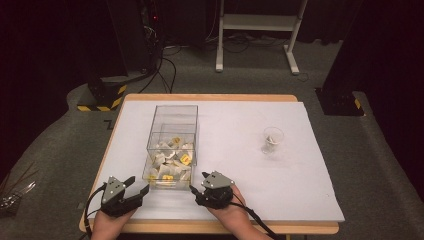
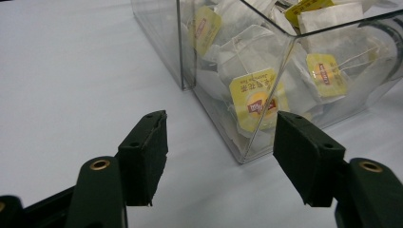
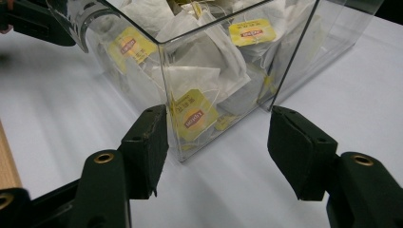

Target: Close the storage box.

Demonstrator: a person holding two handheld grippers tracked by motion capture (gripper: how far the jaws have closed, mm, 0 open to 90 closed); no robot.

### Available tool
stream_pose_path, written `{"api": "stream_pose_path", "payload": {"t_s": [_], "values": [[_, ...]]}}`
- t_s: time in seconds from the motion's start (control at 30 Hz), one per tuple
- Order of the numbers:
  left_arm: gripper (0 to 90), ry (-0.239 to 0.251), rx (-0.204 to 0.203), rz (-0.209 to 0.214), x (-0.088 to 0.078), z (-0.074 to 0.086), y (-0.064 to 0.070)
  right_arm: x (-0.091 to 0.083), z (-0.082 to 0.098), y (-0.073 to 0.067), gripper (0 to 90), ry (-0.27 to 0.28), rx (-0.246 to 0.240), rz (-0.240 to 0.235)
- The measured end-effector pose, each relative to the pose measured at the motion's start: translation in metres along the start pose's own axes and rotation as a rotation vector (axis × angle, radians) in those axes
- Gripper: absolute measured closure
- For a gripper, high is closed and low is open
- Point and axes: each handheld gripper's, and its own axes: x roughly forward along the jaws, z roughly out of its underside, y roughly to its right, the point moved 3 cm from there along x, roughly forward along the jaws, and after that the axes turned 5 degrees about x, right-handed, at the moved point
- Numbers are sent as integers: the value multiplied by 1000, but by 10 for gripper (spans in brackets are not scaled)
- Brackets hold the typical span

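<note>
I have the left gripper (image 1: 141, 184) and right gripper (image 1: 197, 182) flanking the near end of the clear tea-bag box (image 1: 172, 150) (each facing a corner), jaws apart and empty, probably to steady it before picking a bag.

A clear box (image 1: 172, 145) of tea bags (image 1: 170, 160) blocks the way ahead of both claws; open table (image 1: 235, 150) lies between box and a small cup (image 1: 272, 140) well right.
</note>
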Motion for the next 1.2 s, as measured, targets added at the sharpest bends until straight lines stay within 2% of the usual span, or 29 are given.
{"api": "stream_pose_path", "payload": {"t_s": [0.1, 0.17, 0.27, 0.3, 0.37, 0.6, 0.67, 0.8, 0.83, 0.87, 1.0, 1.2], "values": [[364, -4, 8, 1, 3, -1, 0, 1, -1, 3, 389, -1, -1, 7], [364, 5, -2, -2, 5, -2, 0, 3, -2, 4, 388, -6, -6, 11], [364, -7, 18, -6, 6, -4, -3, 4, -4, 6, 385, -7, -15, 19], [364, 3, 2, -7, 7, -5, -3, 5, -5, 6, 380, -8, -10, 18], [367, 4, -3, -11, 9, -5, -3, 6, -7, 8, 370, -5, -10, 21], [362, -3, 12, -30, 16, -8, -4, 11, -11, 15, 354, -14, -8, 36], [357, 0, 2, -39, 19, -9, -5, 12, -12, 17, 350, -16, -8, 43], [348, -27, 3, -48, 22, -11, -9, 14, -14, 20, 341, -21, -1, 55], [345, -18, -9, -51, 24, -12, -9, 15, -14, 21, 340, -21, -4, 57], [342, -29, 10, -60, 26, -14, -10, 15, -15, 21, 340, -22, 1, 60], [307, -20, 7, -73, 35, -20, -11, 18, -17, 27, 344, -17, 10, 73], [273, -25, 39, -86, 42, -22, -13, 23, -19, 37, 342, -23, 43, 88]]}}
